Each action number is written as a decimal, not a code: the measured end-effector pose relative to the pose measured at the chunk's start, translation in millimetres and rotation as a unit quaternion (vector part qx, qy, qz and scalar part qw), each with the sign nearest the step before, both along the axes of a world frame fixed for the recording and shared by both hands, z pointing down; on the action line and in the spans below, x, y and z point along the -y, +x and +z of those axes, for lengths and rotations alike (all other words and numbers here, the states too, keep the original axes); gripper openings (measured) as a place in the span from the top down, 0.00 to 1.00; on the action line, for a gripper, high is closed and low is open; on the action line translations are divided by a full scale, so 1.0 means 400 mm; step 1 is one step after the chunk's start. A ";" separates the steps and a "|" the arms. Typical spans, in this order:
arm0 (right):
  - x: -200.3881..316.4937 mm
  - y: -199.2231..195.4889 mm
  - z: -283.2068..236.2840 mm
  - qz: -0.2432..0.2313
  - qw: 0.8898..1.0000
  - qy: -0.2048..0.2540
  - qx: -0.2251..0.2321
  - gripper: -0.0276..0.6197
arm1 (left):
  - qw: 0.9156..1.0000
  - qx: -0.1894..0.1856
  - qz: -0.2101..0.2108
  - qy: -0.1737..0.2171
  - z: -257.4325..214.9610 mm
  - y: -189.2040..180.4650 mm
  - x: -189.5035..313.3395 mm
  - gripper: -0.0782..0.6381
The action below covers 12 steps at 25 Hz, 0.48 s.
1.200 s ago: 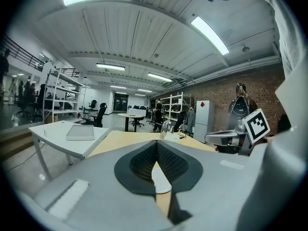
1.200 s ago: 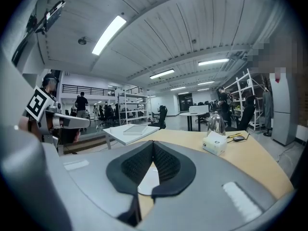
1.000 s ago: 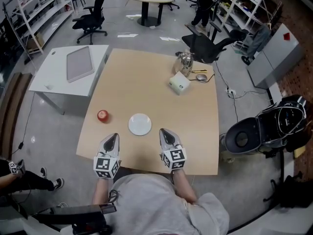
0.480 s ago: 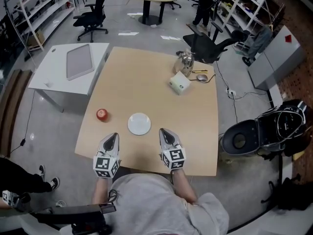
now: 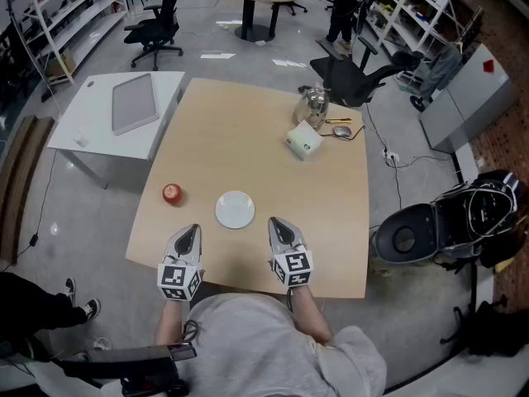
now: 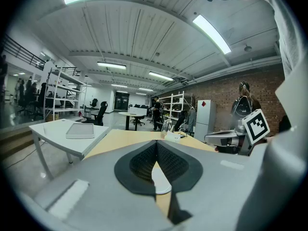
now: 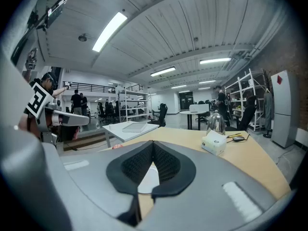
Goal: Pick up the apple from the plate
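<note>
Notably, red apple (image 5: 172, 193) lay on wooden surface (image 5: 248, 139) itself, left of white plate (image 5: 235, 209), near it but apart. Left hand-held gripper (image 5: 192, 231) and right hand-held gripper (image 5: 277, 222) were at surface's near edge, tips pointing toward plate from either side, both short of it. Each had jaws together, clamped on nothing. Farther back on surface: white tissue box (image 5: 303, 141), metal kettle (image 5: 314, 103) just behind it
</note>
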State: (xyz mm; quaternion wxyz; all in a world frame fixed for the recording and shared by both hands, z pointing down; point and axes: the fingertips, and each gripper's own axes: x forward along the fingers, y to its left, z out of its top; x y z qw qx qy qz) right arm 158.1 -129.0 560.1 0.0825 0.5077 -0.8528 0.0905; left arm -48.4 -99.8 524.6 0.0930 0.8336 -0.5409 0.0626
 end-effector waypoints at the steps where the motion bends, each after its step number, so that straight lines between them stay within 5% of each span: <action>1: 0.001 0.001 0.001 0.000 1.000 0.000 0.000 0.95 | 1.000 0.000 0.000 0.000 0.001 0.001 0.000 0.86; 12: 0.009 0.007 0.008 -0.002 1.000 0.001 0.002 0.95 | 1.000 0.002 -0.003 0.001 0.009 0.006 0.007 0.86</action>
